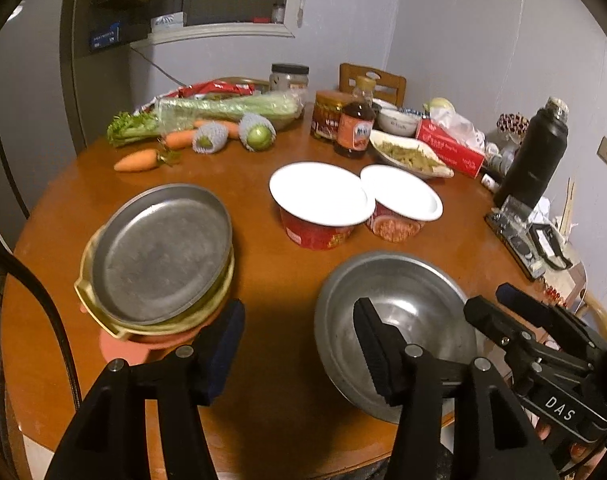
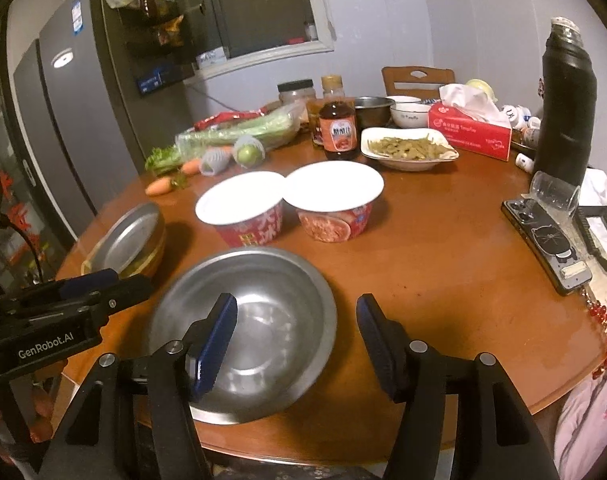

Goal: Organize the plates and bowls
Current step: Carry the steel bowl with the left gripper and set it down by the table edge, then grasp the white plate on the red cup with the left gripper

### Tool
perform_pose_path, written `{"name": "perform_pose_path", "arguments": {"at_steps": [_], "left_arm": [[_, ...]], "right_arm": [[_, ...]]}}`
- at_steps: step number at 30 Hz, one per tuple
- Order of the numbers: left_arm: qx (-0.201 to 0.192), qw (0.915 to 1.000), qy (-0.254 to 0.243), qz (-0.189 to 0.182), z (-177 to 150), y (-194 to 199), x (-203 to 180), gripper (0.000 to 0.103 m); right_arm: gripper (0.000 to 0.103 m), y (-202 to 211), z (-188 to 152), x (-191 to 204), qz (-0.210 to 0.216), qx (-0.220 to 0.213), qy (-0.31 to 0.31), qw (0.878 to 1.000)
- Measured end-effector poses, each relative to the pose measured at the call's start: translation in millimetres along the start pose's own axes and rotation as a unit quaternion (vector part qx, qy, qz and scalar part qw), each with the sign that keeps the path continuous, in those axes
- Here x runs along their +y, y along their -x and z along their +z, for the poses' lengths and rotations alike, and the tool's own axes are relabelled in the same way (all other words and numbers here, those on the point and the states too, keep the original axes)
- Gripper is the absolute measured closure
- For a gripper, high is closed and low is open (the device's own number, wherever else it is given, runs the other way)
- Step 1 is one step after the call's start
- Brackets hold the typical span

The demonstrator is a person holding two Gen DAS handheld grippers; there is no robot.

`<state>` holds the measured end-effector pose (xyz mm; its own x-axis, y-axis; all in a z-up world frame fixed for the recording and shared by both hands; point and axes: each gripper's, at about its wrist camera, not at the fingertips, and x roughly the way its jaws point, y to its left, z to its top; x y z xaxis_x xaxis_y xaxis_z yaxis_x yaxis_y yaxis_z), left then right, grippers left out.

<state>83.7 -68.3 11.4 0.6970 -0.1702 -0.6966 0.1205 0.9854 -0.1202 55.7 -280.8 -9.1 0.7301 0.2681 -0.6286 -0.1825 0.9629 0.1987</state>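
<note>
One steel bowl [image 2: 243,332] sat at the near edge of the round table [image 2: 443,240]. Left gripper [image 1: 299,350] and right gripper [image 2: 295,344] were both released, nothing gripped; each had one finger over the bowl. One stack of plates [image 1: 159,260], steel plate on top, sat left of it. Two noodle cups [image 2: 287,204] stood behind, touching. Three carrots [image 1: 137,160], two netted fruits [image 1: 233,136] sat further back.

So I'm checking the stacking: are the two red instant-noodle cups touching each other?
Touching: in the left wrist view the left cup's white lid overlaps the right cup's rim with no gap.
</note>
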Motion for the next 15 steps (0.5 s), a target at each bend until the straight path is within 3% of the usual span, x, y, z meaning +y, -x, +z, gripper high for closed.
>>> {"name": "perform_pose_path", "arguments": {"at_steps": [7, 15], "left_arm": [[-0.002, 0.9997, 0.014, -0.018, 19.4, -12.8, 10.6, 0.046], [-0.001, 1.0, -0.001, -0.004, 61.1, -35.8, 20.5, 0.046]], "right_arm": [[0.039, -13.1, 15.0, 18.1, 0.04, 0.01, -0.018, 0.999], [0.039, -49.4, 41.5, 20.9, 0.054, 0.024, -0.052, 0.997]]}}
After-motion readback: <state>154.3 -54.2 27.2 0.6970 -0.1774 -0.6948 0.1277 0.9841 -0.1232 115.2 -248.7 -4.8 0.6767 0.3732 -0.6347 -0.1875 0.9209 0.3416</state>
